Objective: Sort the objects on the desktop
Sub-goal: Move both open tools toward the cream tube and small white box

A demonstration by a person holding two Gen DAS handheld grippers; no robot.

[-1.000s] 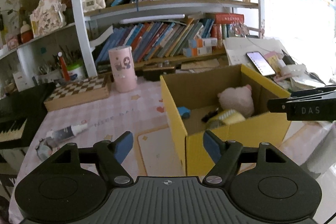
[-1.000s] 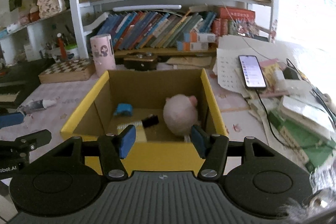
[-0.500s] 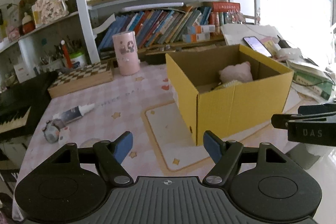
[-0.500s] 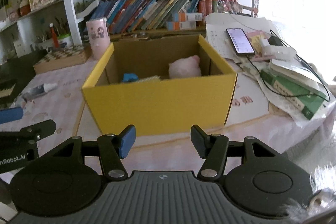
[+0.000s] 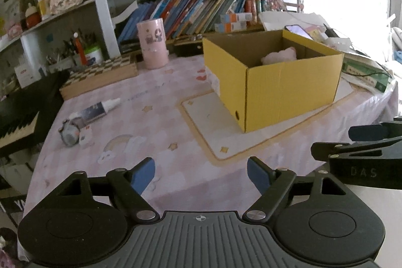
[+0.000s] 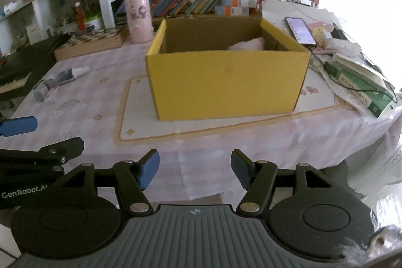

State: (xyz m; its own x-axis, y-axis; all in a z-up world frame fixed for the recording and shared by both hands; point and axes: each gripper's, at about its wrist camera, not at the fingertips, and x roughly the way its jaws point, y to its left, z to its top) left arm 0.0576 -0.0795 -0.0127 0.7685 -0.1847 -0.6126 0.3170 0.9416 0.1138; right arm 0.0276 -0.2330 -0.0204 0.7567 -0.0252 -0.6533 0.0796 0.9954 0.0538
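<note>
My left tongs (image 5: pixel 201 173) and right tongs (image 6: pixel 195 168) were both open and empty, near the table (image 5: pixel 155 132) edge. Farther left, a tube (image 5: pixel 96 109) and a small round thing (image 5: pixel 69 133) remained unsorted. Farther, the yellow box (image 6: pixel 226 82) already held a pink plush (image 5: pixel 279 57). Only the right view showed the phone (image 6: pixel 300 30) plainly.

Both wrist views face the table edge, sharing yellow box (image 5: pixel 273 82).
</note>
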